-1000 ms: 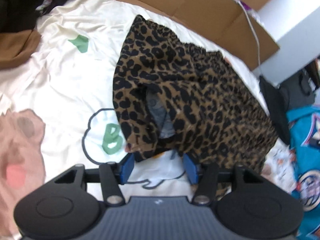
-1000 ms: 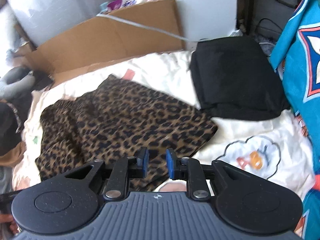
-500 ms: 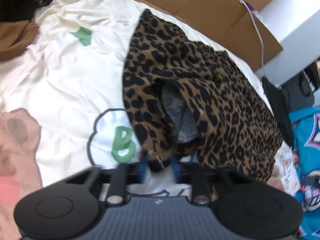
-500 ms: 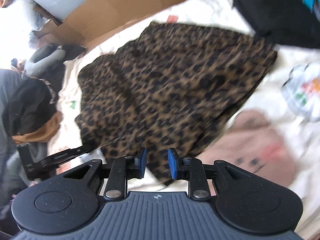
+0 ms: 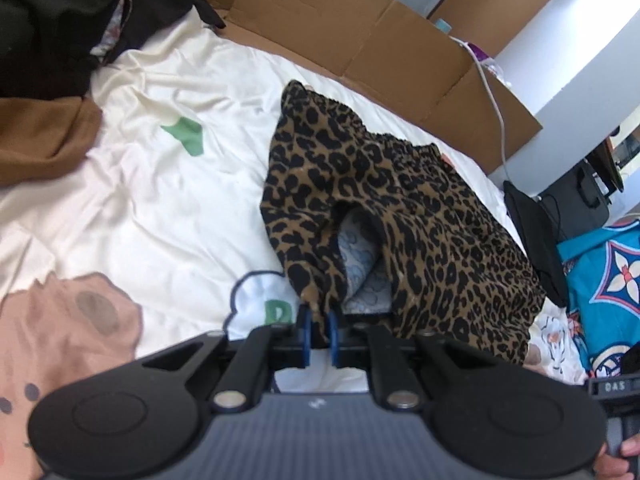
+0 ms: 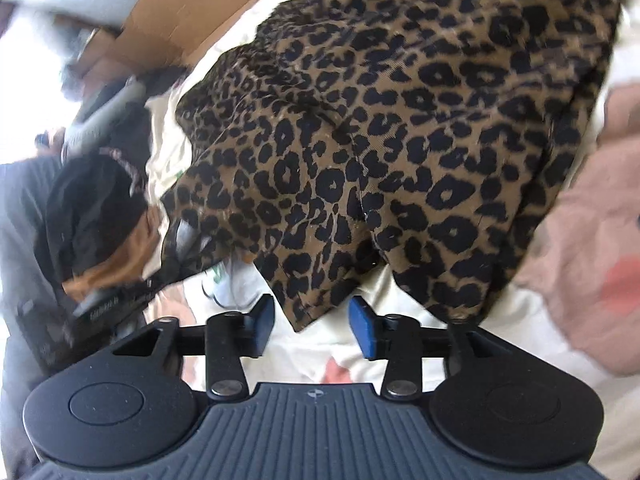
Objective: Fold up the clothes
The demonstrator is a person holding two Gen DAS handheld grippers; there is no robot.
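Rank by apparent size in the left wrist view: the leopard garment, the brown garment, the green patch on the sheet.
1. Leopard garment, largest, pinched by the left tool.
2. Brown garment, partly cut off by the frame.
3. Green patch, smallest.

Tan garment [image 5: 420, 208] with black leopard spots, pale blue inside; cream bedsheet [image 5: 168, 200] with green letters; blue claw pads [image 6: 362, 322].

left gripper [image 5: 318, 334] has clamped the leopard garment [image 5: 400, 216]; right gripper [image 6: 312, 322] has spread apart.
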